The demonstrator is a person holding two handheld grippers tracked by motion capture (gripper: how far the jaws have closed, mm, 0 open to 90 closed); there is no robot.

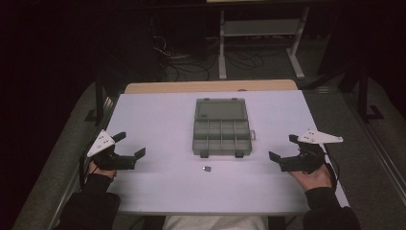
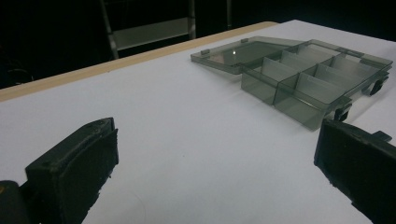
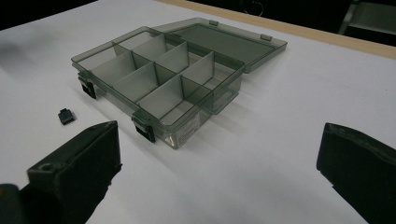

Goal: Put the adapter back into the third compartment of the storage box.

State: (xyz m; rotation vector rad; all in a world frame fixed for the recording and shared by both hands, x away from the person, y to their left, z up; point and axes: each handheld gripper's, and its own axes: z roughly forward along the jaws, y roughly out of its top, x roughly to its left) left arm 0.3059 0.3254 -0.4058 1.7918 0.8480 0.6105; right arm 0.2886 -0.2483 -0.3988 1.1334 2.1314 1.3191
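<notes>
High view: my left gripper (image 1: 125, 149) and right gripper (image 1: 286, 148) rest on the white counter (image 1: 158, 120), jaws wide apart and holding nothing. The grey organizer box (image 1: 221, 133) lies open between them, and a small dark piece (image 1: 207, 168) sits just before it.

Left gripper view: the box (image 2: 308, 79) is ahead to the right, its compartments empty.

Right gripper view: the piece (image 3: 66, 115) is near the box's front latches (image 3: 144, 126). I judge I should approach it low, centre it between the jaws, then close slowly, because it is tiny.
</notes>
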